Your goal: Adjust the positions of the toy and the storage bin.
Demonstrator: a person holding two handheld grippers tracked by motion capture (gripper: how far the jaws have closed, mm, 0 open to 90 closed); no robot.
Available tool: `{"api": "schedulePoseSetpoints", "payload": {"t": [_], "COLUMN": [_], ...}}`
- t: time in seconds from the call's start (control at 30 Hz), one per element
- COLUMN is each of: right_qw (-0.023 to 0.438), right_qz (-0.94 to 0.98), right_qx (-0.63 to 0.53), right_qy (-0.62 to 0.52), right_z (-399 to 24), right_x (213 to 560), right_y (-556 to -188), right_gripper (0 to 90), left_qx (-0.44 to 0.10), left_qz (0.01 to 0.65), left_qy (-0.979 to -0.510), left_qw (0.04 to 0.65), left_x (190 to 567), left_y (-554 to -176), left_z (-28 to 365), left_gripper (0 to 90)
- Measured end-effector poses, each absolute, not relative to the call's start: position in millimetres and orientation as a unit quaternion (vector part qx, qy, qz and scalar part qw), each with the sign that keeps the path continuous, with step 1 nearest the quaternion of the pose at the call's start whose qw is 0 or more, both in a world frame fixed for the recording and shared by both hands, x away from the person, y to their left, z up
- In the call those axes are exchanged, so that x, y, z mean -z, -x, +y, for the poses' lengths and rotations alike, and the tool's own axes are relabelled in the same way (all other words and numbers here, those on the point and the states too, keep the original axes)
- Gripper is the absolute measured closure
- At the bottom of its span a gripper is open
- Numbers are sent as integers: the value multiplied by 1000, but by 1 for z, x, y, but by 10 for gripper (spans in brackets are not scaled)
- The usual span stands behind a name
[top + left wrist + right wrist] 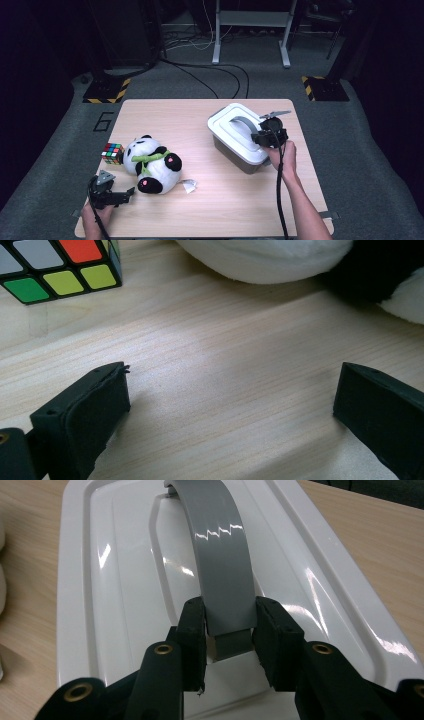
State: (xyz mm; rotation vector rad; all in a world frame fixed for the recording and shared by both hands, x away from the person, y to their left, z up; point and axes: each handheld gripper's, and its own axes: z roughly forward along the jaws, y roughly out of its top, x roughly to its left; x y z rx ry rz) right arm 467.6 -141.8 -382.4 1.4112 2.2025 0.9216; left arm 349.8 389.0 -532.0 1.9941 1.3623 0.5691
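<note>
On the right of the surface [210,210], the right hand-held gripper [231,630] clamps the grey handle [222,555] of the white-lidded storage box [237,135], grasp done, lifting left, while the left hand-held gripper [230,405] rests wide open near the panda plush [150,162].

I can't see the box [227,150] contents under its lid [235,131]; the frame edge crops my cube [60,267] and panda [280,260].
</note>
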Motion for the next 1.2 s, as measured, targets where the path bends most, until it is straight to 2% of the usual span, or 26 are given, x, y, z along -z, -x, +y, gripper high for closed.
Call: {"api": "schedulePoseSetpoints", "payload": {"t": [0.6, 0.9, 1.03, 1.07, 1.2], "right_qw": [146, 114, 118, 125, 147], "right_qz": [803, 798, 802, 805, 812], "right_qx": [-347, -370, -367, -362, -348], "right_qy": [-462, -462, -456, -453, -446], "right_z": [-101, -94, -90, -88, -79], "right_x": [381, 384, 384, 383, 380], "right_y": [-447, -448, -446, -446, -449], "right_gripper": [666, 667, 663, 658, 532], "left_qx": [-217, -218, -217, -218, -218], "left_qz": [520, 519, 519, 519, 519], "left_qy": [-760, -760, -761, -760, -760], "left_qw": [325, 324, 324, 324, 324], "left_x": [532, 532, 532, 532, 532], "left_y": [-350, -350, -350, -350, -350], "left_z": [389, 389, 389, 389, 389], "left_gripper": [13, 14, 14, 14, 14]}}
